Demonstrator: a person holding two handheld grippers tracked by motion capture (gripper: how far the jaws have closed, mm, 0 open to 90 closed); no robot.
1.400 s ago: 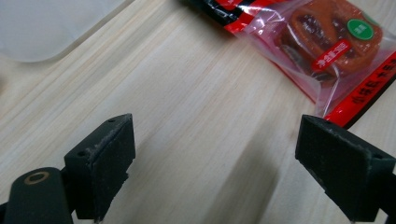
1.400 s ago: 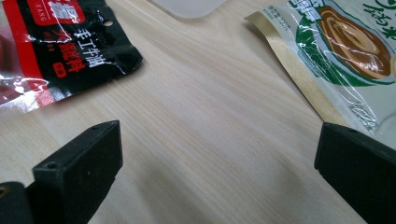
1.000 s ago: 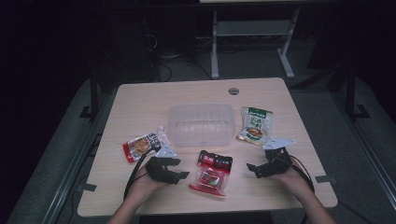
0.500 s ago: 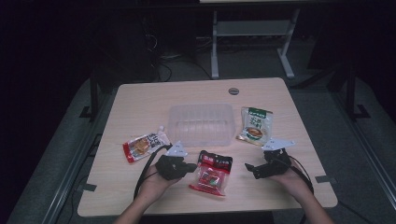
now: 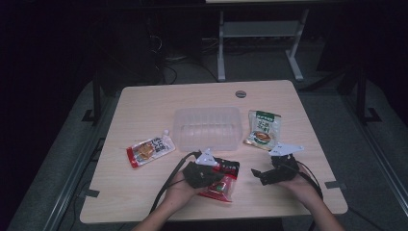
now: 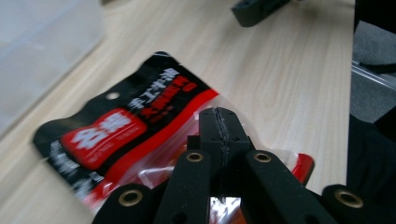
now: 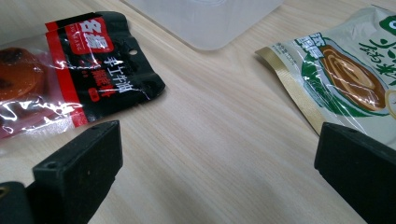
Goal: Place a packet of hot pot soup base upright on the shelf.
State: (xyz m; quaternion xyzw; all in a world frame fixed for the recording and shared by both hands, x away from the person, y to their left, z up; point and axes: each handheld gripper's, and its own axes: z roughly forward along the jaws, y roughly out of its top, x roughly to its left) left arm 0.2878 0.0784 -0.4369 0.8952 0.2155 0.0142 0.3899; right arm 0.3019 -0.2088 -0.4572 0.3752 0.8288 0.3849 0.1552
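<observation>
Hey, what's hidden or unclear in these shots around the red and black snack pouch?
- Red and black snack pouch: near end hidden under left gripper in the left gripper view; print blurred.
- Green and white soup packet: cut off by the right gripper view's edge.
- Clear plastic tub: contents too dim to judge in the high view.

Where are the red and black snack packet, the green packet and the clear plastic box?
Red and black snack packet (image 7: 100, 70), right gripper view, on its black printed end.
Green packet (image 5: 262, 129), high view, on its middle.
Clear plastic box (image 5: 207, 142), high view, on its near wall.
</observation>
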